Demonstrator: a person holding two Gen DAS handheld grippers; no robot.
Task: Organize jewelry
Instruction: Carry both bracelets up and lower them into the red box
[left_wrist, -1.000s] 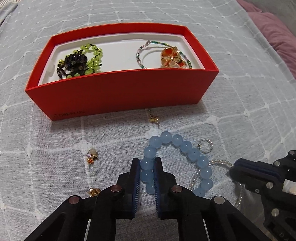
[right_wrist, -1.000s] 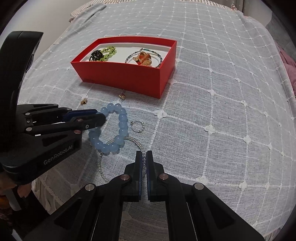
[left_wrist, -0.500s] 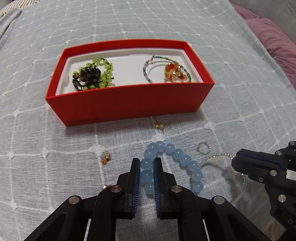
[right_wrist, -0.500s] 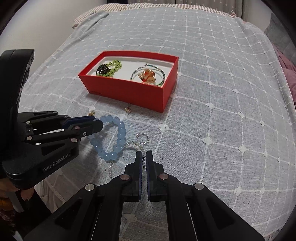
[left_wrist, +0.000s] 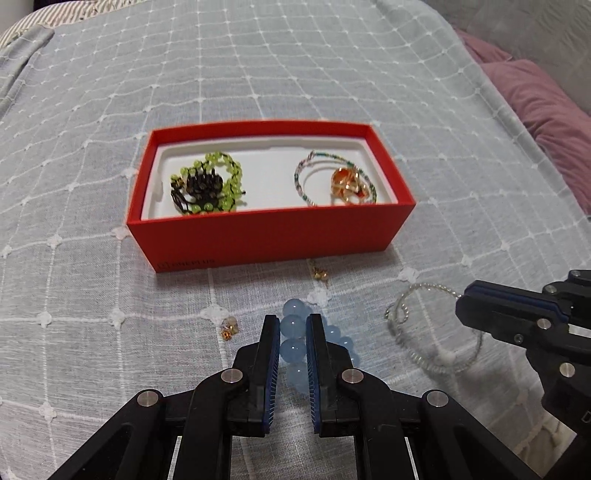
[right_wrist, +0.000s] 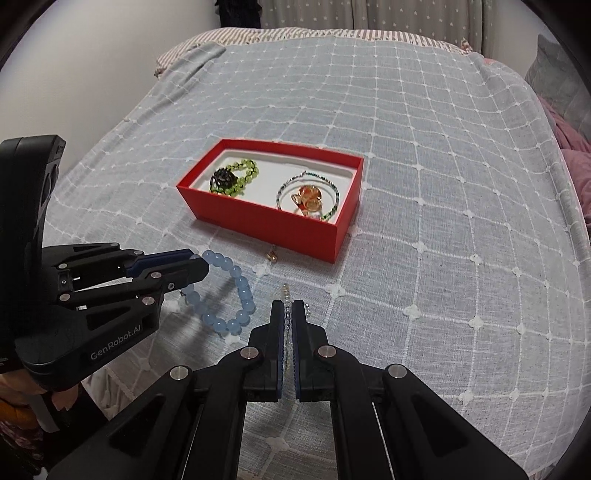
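With both tools angled down at the bed, I read this as a double pick in hand: my left gripper (left_wrist: 291, 332) is pinching the blue round-bead bracelet (right_wrist: 236, 295), its pads pressed on the beads so the loop hangs off the tips, and my right gripper (right_wrist: 288, 314) is pressed nearly flat on the thin clear seed-bead bracelet (left_wrist: 424, 332), a strand that slim needing an almost closed pinch. Carrying one in each hand would, I judge, save a trip to the box.

Just beyond the tips, three small gold-coloured earrings or charms lie loose on the cloth, one (left_wrist: 319, 272) just before the box wall and two (left_wrist: 227, 329) to the left; too small to name surely.

Farther on sits the open red cardboard box (left_wrist: 273, 236) with its white tray liner, holding a green-and-black beaded bracelet (left_wrist: 207, 184) on the left and a multicoloured thin bead loop (left_wrist: 314, 177) with an amber-and-gold piece (left_wrist: 349, 182) on the right. The middle is bare, likely where these go.

Everything rests on a soft grey bedspread (right_wrist: 424, 166) with a white grid stitch. Behind it I see a striped pillow (right_wrist: 295, 35), a starred curtain and mauve bedding (left_wrist: 546, 96) at the right.
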